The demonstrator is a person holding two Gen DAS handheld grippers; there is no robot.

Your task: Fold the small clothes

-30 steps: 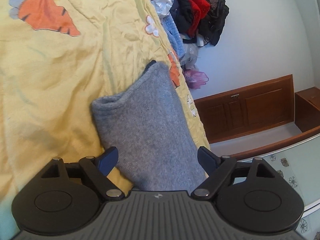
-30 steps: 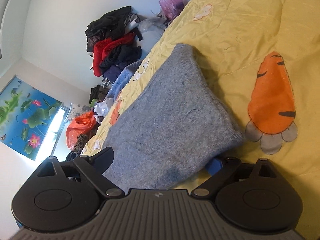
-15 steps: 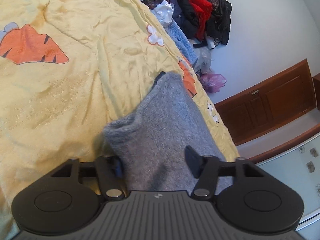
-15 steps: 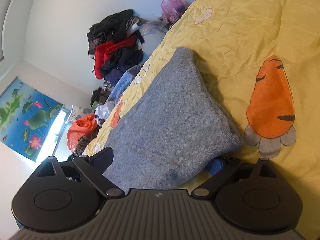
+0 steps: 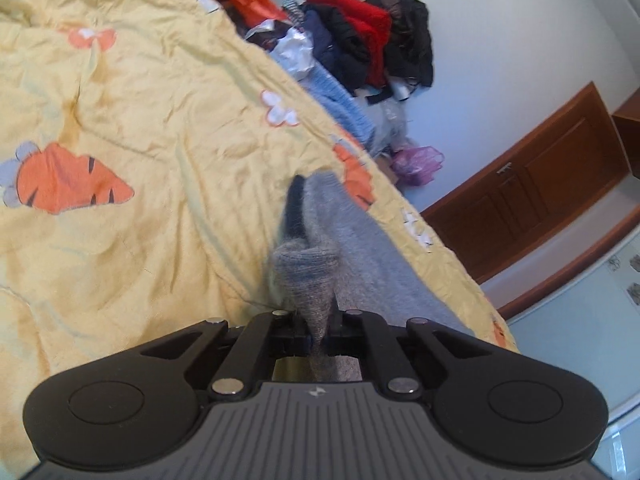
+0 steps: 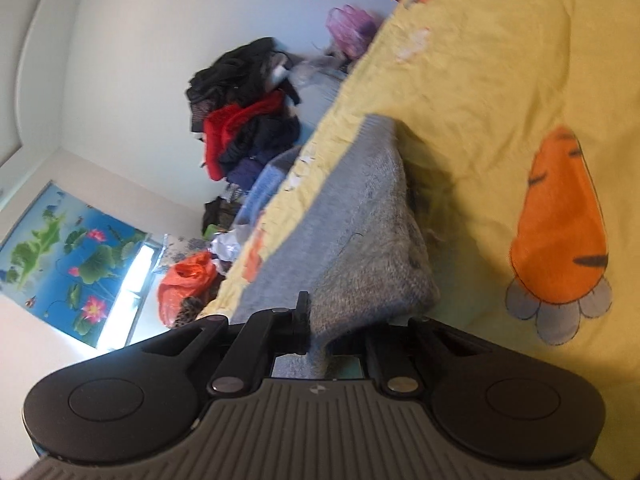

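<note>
A grey knitted garment (image 5: 360,256) lies on the yellow carrot-print bedspread (image 5: 140,128) near the bed's edge. My left gripper (image 5: 318,330) is shut on one near corner of it, and the pinched cloth bunches up into a raised fold just ahead of the jaws. In the right wrist view the same grey garment (image 6: 360,232) stretches away from me, and my right gripper (image 6: 320,336) is shut on its other near corner. The fingertips of both grippers are buried in the knit.
A heap of red, black and blue clothes (image 5: 360,44) is piled against the white wall beyond the bed. A wooden cabinet (image 5: 532,192) stands lower right of the left view. A lotus poster (image 6: 68,256) and an orange bag (image 6: 188,280) show left in the right view.
Both grippers went from wide open around the garment's near edge to shut on it. The left one has lifted its corner, which now bunches upward.
</note>
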